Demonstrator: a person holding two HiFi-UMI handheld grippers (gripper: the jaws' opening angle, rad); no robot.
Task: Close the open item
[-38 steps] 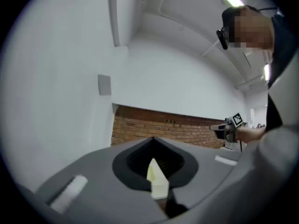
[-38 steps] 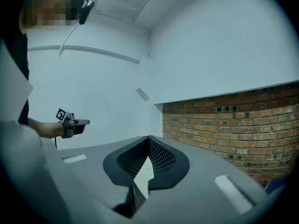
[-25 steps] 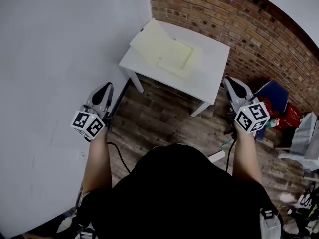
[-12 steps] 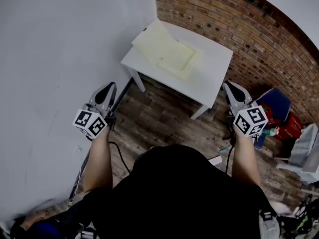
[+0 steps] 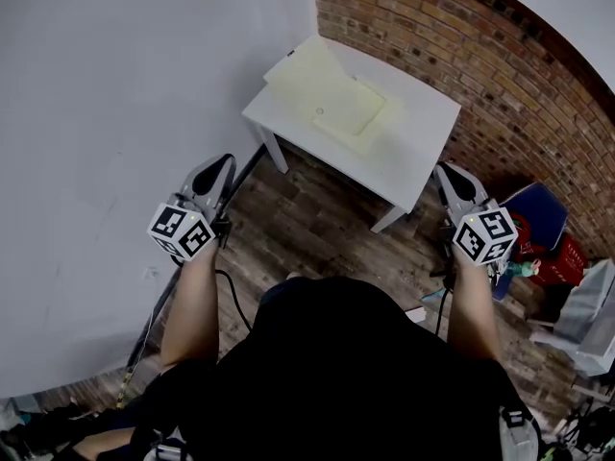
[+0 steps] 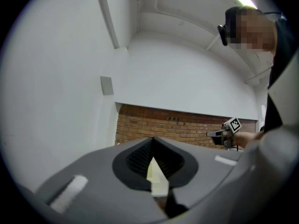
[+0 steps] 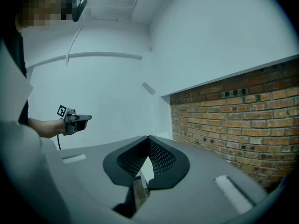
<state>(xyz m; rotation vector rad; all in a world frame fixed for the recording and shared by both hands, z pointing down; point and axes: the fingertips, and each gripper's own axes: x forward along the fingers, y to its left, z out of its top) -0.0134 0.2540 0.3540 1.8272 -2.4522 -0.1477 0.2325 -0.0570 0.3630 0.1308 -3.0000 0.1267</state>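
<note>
Brick wall (image 5: pixel 500 65) corner at 12 o'clock, with white table (image 5: pixel 423 133) carrying pale yellow folder (image 5: pixel 332 99), spread open in two leaves. Left gripper (image 5: pixel 223 166) at 9 and right gripper (image 5: pixel 447 173) at 3, both clenched, empty.

A white bench (image 5: pixel 423 137) stands beside the brick wall (image 5: pixel 500 75). A pale yellow folder (image 5: pixel 336 104) lies on its far-from-wall side.

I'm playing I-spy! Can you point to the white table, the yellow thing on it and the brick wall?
white table (image 5: pixel 418 147): head view, bare top near its right edge.
yellow thing (image 5: pixel 332 104): head view, its middle.
brick wall (image 5: pixel 500 75): head view, bricks behind the table.
</note>
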